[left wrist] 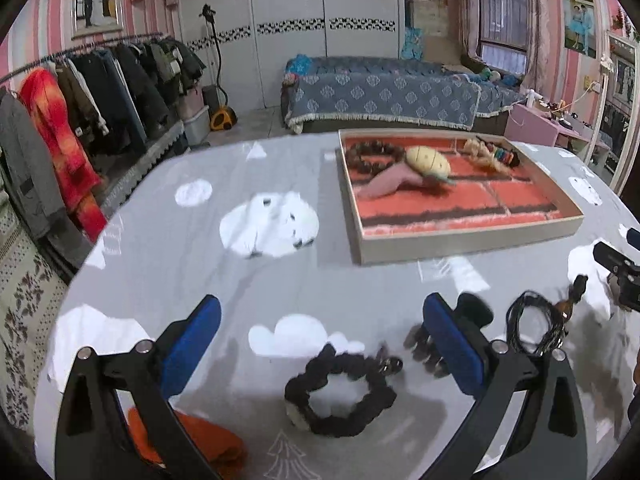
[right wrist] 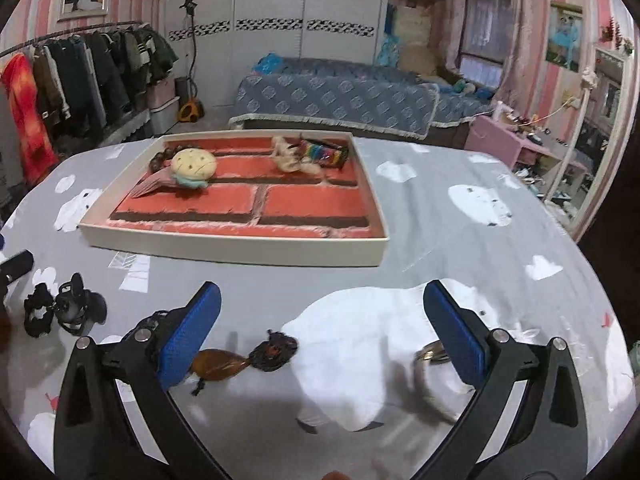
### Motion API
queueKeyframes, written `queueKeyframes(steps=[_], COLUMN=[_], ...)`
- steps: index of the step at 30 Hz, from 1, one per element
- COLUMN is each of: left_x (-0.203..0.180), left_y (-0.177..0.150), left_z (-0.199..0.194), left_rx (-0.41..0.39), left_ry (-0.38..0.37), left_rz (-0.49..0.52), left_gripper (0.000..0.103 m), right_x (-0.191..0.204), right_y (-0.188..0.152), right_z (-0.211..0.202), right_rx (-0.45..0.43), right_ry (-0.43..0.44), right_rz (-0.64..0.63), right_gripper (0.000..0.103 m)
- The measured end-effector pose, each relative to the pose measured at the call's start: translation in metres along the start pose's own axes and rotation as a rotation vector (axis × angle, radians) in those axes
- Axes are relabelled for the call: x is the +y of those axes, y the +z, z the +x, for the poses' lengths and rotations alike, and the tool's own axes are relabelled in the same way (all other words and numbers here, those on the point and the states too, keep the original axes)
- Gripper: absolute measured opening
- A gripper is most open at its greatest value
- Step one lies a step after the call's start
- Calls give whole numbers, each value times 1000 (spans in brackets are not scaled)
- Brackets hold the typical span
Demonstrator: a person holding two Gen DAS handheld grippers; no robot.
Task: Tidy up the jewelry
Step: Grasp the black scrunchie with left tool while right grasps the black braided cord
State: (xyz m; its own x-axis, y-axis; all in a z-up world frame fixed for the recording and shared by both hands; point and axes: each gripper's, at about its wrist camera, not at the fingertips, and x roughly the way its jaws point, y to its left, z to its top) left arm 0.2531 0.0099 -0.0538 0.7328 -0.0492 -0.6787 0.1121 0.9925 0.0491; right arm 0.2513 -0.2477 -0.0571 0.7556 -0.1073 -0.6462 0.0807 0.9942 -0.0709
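Observation:
A shallow box with a red brick-pattern lining (left wrist: pixel 472 240) (right wrist: pixel 240 246) lies on the grey cloud-print table. In it are a dark bead bracelet (left wrist: pixel 360 154), a cream plush charm (left wrist: pixel 428 158) (right wrist: pixel 194 164), and a colourful beaded piece (left wrist: pixel 500 156) (right wrist: pixel 320 154). My left gripper (left wrist: pixel 322 344) is open above a black scrunchie (left wrist: pixel 340 396). A black cord necklace with an amber pendant (left wrist: pixel 536 320) lies to its right. My right gripper (right wrist: pixel 322 336) is open; the amber pendant (right wrist: pixel 218 364) lies by its left finger and a metal ring (right wrist: pixel 430 352) by its right finger.
A black hair clip (right wrist: pixel 66 312) lies left of the right gripper, and an orange cloth (left wrist: pixel 200 440) lies under my left gripper's left finger. A dark clip (left wrist: pixel 430 350) sits behind its right finger. A clothes rack, a bed and a mirror stand beyond the table.

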Motion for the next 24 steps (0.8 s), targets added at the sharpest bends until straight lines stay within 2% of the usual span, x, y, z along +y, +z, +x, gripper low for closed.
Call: queueKeyframes(steps=[5, 9, 13, 17, 24], left_x=[4, 5, 6, 4, 1], left_y=[-14, -18, -24, -26, -33], left_z=[11, 18, 19, 25, 33], left_rx=[32, 76, 100, 130, 171], left_ry=[-6, -48, -25, -25, -36], left_rz=[3, -16, -38, -18, -24], left_gripper=[99, 99, 99, 98, 97], right_x=[3, 3, 0, -2, 7], right_y=[-7, -13, -16, -20, -24], right_z=[6, 15, 23, 31, 31], right_rx=[-4, 33, 65, 106, 113], right_ry=[19, 17, 22, 30, 40], right_rz=[-5, -2, 11, 26, -3], right_gripper=[98, 98, 91, 82, 81])
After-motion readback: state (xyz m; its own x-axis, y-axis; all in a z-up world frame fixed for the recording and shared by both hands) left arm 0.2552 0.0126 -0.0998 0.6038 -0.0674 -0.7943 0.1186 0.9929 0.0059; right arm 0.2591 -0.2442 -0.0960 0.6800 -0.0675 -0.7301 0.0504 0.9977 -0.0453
